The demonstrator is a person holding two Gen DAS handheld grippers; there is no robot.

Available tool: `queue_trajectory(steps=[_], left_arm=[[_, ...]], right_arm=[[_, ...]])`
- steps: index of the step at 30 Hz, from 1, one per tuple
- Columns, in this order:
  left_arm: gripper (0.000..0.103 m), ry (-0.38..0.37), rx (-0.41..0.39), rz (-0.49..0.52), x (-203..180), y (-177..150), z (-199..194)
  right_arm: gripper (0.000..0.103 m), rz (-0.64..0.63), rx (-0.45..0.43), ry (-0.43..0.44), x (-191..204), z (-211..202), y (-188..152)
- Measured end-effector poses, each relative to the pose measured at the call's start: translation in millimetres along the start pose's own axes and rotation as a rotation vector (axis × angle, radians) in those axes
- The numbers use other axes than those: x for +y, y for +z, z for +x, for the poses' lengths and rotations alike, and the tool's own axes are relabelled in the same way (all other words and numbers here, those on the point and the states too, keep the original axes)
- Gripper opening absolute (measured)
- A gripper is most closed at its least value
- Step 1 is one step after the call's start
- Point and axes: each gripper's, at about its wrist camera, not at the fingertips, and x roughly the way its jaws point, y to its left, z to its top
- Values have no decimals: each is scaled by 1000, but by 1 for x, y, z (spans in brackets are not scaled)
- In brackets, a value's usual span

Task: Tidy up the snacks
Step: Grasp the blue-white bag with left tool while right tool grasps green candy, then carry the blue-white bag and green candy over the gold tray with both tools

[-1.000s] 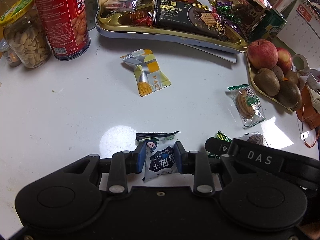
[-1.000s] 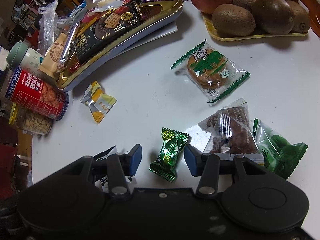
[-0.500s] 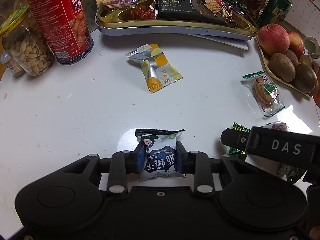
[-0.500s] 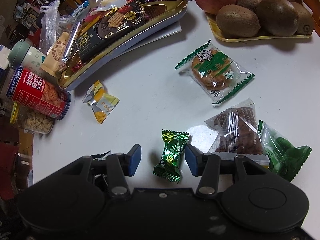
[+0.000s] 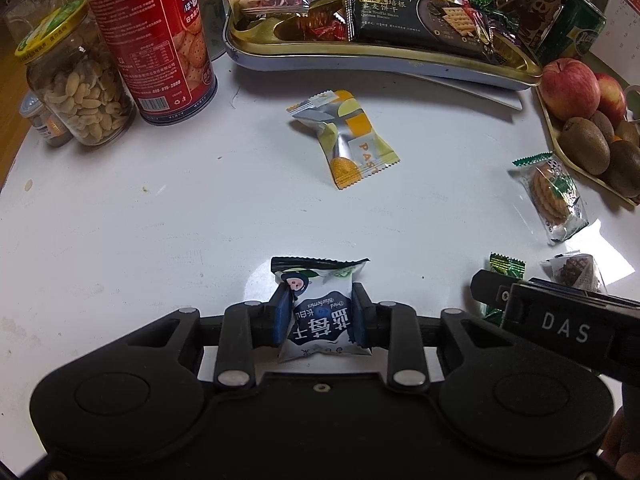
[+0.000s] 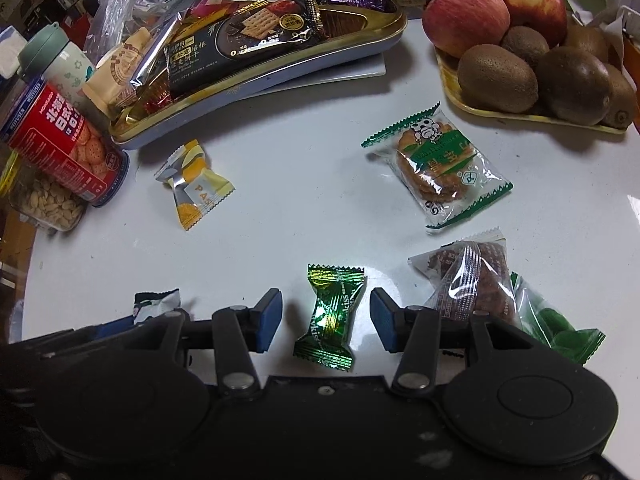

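Observation:
My left gripper (image 5: 320, 314) is shut on a white and blue snack packet (image 5: 320, 308) with a black top edge, low over the white table (image 5: 160, 220). In the right wrist view an end of that packet (image 6: 156, 304) shows at the lower left. My right gripper (image 6: 326, 314) stands open around a shiny green candy (image 6: 330, 316) that lies on the table, and neither pad touches it. A gold tray (image 5: 380, 56) piled with snack packs sits at the far side, and its rim (image 6: 256, 92) also shows in the right view.
Loose on the table are a yellow and silver packet (image 5: 348, 140), a green-edged cookie pack (image 6: 436, 168), a brown snack bag (image 6: 472, 280) and a green bag (image 6: 556, 320). A red can (image 5: 156, 40) and a peanut jar (image 5: 76, 92) stand far left. A fruit tray (image 6: 520, 60) is far right.
The right gripper has rolled a little, so the green candy now lies more squarely between its jaws. The left gripper has tilted slightly and keeps its hold on the packet.

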Motion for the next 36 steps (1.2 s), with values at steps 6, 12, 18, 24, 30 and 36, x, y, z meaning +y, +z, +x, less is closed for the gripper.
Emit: queue_trajectory(steps=[6,12,18,24,30,36], left_arm=[[39,5,0,14,-2,-1,0],[37,5,-6,23,-2,-1,0],[35,6,-23,34,-3,-3,-1],[35,2,-40,39,-3,-3,-2],[34,4,-47,42,-3,-3,-2],[34,6,-50,43,-3,-3,-3]], right_arm=[[34,-72,-2,-33,7,2,-1],[18,-74,6,0,3,0,-3],[18,-67,4,18,1,-1,-5],[18,-75,1,17,2,-2,-7],[17,-63,-2,24,1,-3,-9],[18,-53,7,38,0,-4,-9]])
